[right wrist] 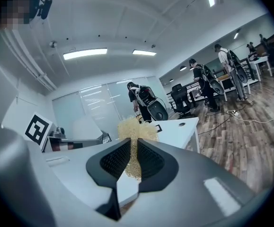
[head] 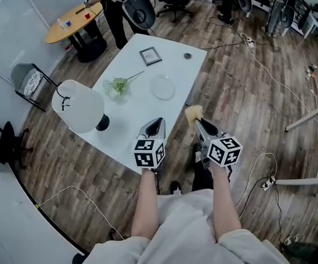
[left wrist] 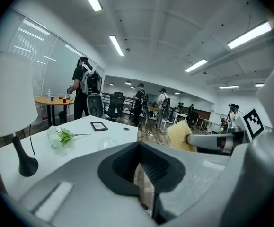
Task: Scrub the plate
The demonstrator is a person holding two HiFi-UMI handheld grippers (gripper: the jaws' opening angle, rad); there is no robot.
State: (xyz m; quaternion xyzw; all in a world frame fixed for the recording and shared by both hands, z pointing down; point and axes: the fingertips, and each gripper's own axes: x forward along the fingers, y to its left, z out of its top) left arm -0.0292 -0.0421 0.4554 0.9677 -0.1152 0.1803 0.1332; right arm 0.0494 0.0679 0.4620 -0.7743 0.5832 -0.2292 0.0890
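Note:
A clear glass plate lies on the white table, right of the middle; in the left gripper view the plate shows faintly. My right gripper is shut on a yellow scrub sponge, held off the table's right edge, nearer me than the plate. The sponge sticks out between its jaws, and the same sponge appears at the right of the left gripper view. My left gripper hovers over the table's near edge, jaws shut with nothing between them.
A white lamp stands at the table's left. A green sprig in a small vase, a small picture frame and a dark round item lie farther back. People and office chairs stand beyond the table; cables cross the wooden floor.

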